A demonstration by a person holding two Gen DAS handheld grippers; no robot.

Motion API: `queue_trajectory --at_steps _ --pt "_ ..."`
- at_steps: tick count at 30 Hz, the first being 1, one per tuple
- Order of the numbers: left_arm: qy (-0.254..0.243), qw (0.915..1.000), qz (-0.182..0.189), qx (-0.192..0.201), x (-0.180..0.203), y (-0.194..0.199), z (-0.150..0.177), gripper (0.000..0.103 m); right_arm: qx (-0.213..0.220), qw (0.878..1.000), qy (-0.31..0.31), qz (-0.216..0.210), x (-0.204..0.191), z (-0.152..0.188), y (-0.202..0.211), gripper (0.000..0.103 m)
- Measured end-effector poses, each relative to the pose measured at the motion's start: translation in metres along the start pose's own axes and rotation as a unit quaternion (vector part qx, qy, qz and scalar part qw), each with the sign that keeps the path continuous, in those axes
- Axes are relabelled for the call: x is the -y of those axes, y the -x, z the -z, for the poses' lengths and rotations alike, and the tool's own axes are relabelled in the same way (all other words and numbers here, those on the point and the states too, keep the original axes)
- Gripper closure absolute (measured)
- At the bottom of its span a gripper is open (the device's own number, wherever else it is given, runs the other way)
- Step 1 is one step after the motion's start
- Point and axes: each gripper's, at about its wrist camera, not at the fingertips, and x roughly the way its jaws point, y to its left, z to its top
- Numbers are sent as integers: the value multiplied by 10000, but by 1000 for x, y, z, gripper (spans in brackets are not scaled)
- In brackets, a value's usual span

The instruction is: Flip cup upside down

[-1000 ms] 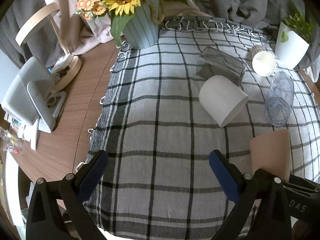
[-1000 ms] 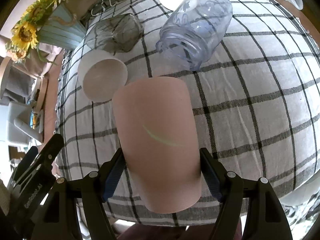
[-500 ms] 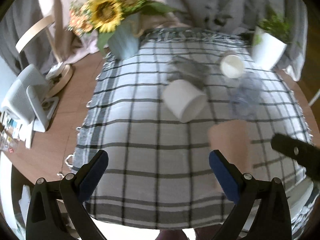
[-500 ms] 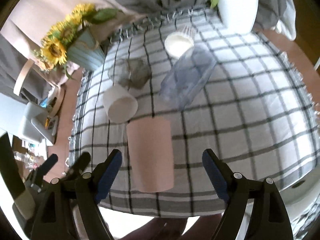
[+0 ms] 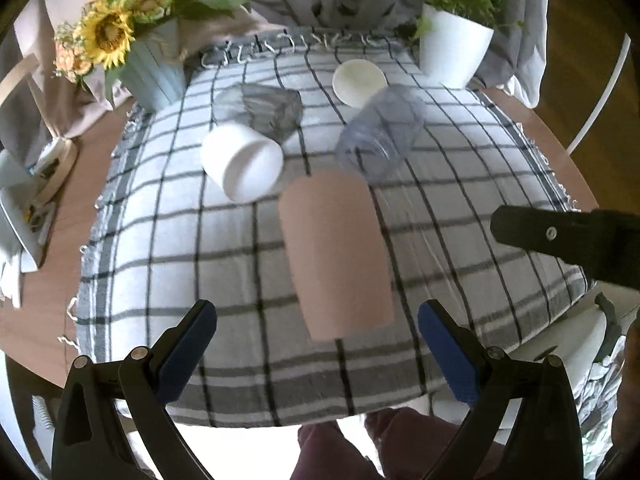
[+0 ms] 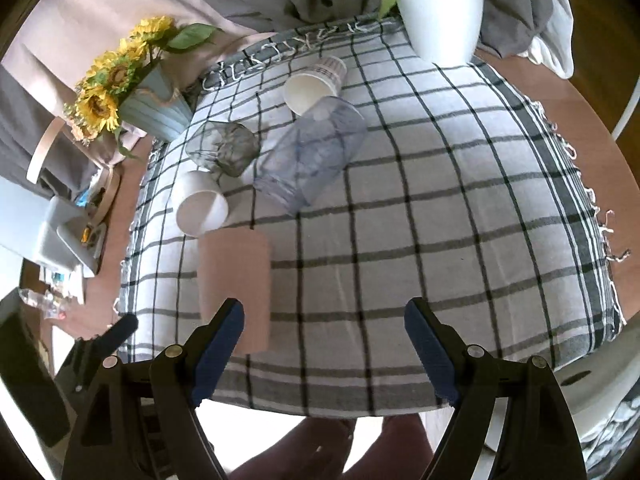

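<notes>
A pink cup (image 5: 336, 252) stands upside down on the checked cloth (image 5: 460, 184) near the table's front edge; it also shows in the right wrist view (image 6: 236, 284). My left gripper (image 5: 316, 348) is open and empty, held back from the cup. My right gripper (image 6: 324, 344) is open and empty, with the pink cup just beyond its left finger. Part of the right gripper's body shows at the right of the left wrist view. A white cup (image 5: 242, 162), a grey glass (image 5: 260, 108), a clear bluish tumbler (image 5: 380, 134) and a paper cup (image 5: 360, 82) lie on their sides farther back.
A sunflower vase (image 5: 154, 70) stands at the back left and a white plant pot (image 5: 454, 54) at the back right. A white device and clutter (image 6: 64, 232) sit on the wooden table left of the cloth. The person's legs show below the front edge.
My right gripper has let go of the pink cup and pulled back toward the table's front edge. The cup stays standing on the cloth. My left gripper has also drawn back and swung right.
</notes>
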Motion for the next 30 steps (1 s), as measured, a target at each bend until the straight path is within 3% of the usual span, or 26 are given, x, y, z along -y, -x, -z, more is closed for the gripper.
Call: queue_trajectory --at_steps 12,19,23,25,30 --pt "220 9997 -98 4 17 -28 4 1 -189 9998 63 -17 24 4 -8 20" --pt "238 9994 -264 -54 20 -44 5 20 -323 9995 10 18 39 6 -14 20" --pt "372 9990 -207 -126 18 -49 4 24 -358 9994 -22 9 44 5 -15 20" --pt "510 9985 -115 -154 15 -50 5 36 -369 9993 -30 -1 46 5 -16 20" --pt "664 9977 -75 -96 13 -50 6 38 -390 9992 -40 -6 49 4 -16 20"
